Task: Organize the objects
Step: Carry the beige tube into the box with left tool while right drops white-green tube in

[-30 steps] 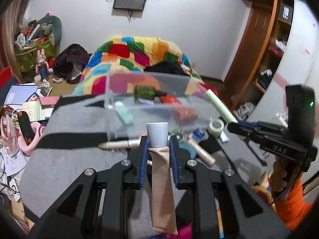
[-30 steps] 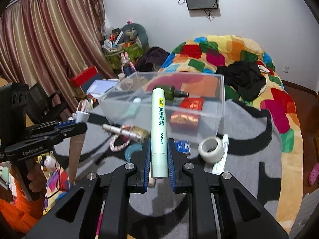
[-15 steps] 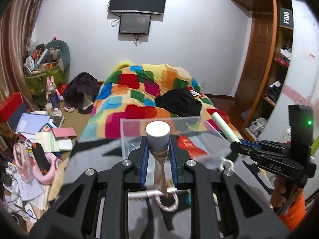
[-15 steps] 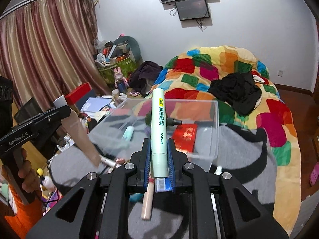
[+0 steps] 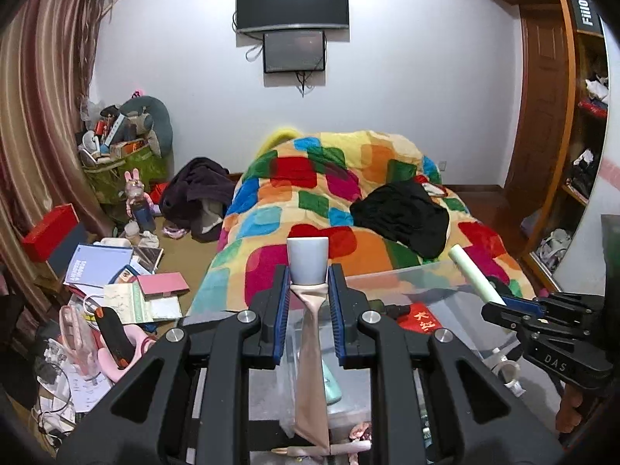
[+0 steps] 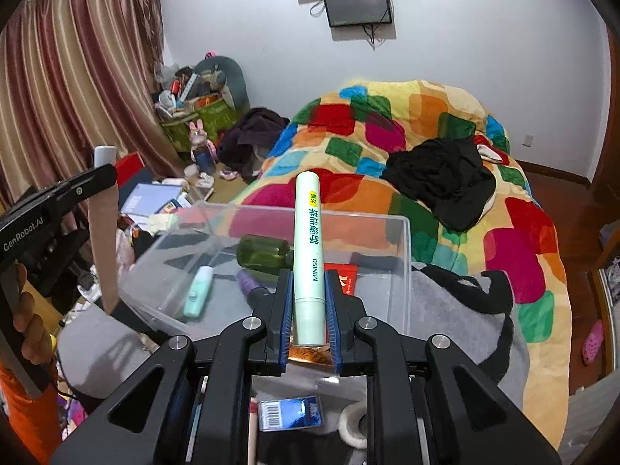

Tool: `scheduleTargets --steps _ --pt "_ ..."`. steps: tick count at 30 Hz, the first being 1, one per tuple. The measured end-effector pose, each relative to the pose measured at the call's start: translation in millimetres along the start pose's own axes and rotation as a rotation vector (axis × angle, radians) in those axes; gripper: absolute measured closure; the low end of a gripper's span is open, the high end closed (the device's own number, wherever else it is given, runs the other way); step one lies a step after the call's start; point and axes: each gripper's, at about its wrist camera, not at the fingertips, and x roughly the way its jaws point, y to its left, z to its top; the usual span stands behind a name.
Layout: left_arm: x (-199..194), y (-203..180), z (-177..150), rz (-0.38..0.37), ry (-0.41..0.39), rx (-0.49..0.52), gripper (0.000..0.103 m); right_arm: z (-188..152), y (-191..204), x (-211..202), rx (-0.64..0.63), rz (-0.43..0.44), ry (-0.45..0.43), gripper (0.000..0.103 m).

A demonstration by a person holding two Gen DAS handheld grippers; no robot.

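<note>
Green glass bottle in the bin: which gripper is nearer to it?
Right. The right gripper, shut on the mint MINISO tube, sits just in front of the green bottle over the clear bin. The left gripper, holding a beige tube, is outside the bin's left wall.

patchwork quilt (image 5: 329, 201), wall screens (image 5: 292, 4), striped curtain (image 6: 73, 89)

I count two tubes in my tools: one beige tube (image 5: 310, 356) with a grey cap in my left gripper (image 5: 309, 306), one mint MINISO tube (image 6: 308, 259) in my right gripper (image 6: 309, 310). Ahead sits one clear bin (image 6: 403, 267) holding one green bottle (image 6: 263, 257), one mint stick (image 6: 198, 291), one purple bottle (image 6: 250, 286) and one red packet (image 6: 347, 277). Below my right gripper: one blue box (image 6: 290, 412), one tape roll (image 6: 353, 428).
</note>
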Motion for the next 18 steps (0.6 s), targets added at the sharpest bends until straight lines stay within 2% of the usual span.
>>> scheduleTargets --steps 7,15,18 --pt "24.7 -19.7 0.5 -0.018 0.052 0.048 0.084 -5.1 -6.6 28.6 0.024 0.043 0.090 0.089" --pt "66.0 -54.7 -17.6 -0.124 0.267 0.136 0.084 -9.6 1.0 38.4 -0.033 0.036 0.132 0.089" --pt "69.4 -61.8 -22.7 -0.146 0.295 0.147 0.084 -9.6 2.9 38.8 -0.047 0.035 0.136 0.088"
